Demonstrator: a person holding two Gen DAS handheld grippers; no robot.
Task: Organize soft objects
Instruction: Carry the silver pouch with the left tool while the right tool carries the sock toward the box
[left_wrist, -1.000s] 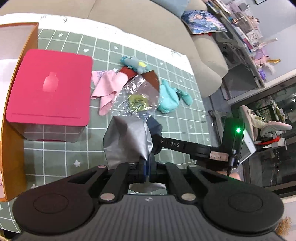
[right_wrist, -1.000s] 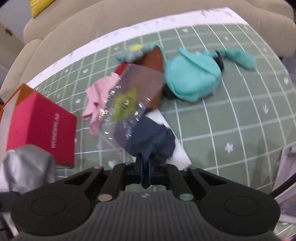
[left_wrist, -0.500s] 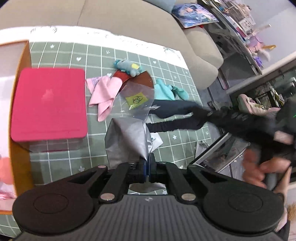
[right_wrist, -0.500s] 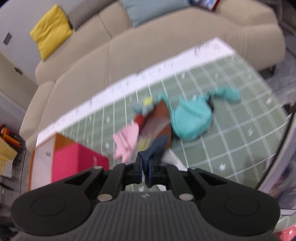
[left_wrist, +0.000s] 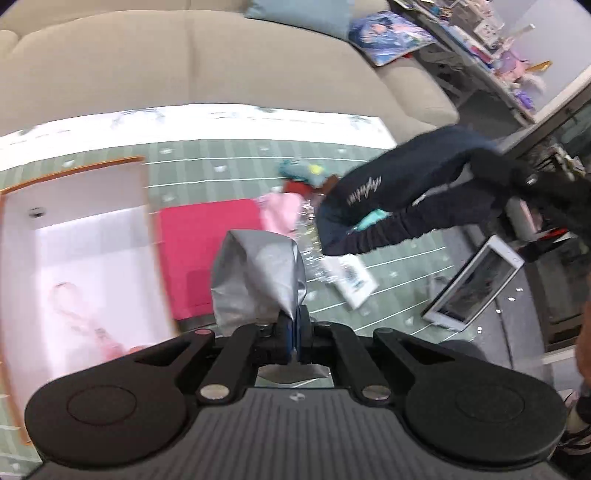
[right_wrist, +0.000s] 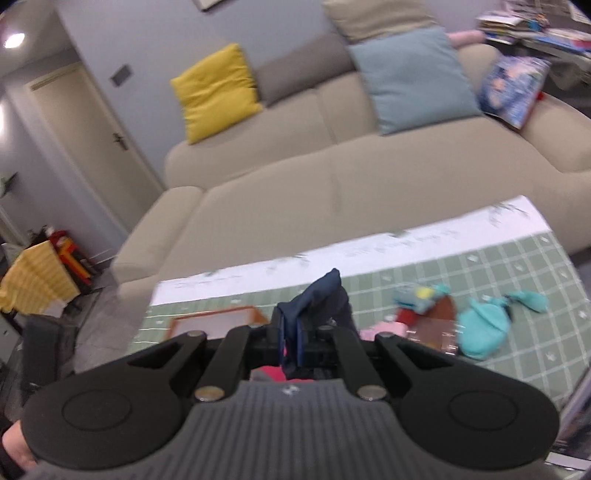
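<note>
My left gripper (left_wrist: 293, 328) is shut on a silver-grey fabric pouch (left_wrist: 258, 277), held above the table. My right gripper (right_wrist: 291, 343) is shut on a navy garment (right_wrist: 321, 295); it also shows in the left wrist view (left_wrist: 388, 206), lifted high and stretched out over the green checked mat (left_wrist: 406, 258). On the mat lie a pink cloth (left_wrist: 280, 210), a teal soft pouch (right_wrist: 484, 328), a small teal toy (right_wrist: 417, 299) and a clear plastic bag (left_wrist: 310, 236).
An open orange-rimmed white box (left_wrist: 74, 251) stands at the left with a pink item inside. A magenta box (left_wrist: 207, 251) sits beside it. A tablet (left_wrist: 476, 284) leans at the right table edge. A white card (left_wrist: 351, 277) lies on the mat. A beige sofa (right_wrist: 332, 166) is behind.
Both grippers rose and tilted back from the table. My right gripper lifted the navy garment off the mat and drew it up and right. My left one kept the silver pouch, moving toward the open box.
</note>
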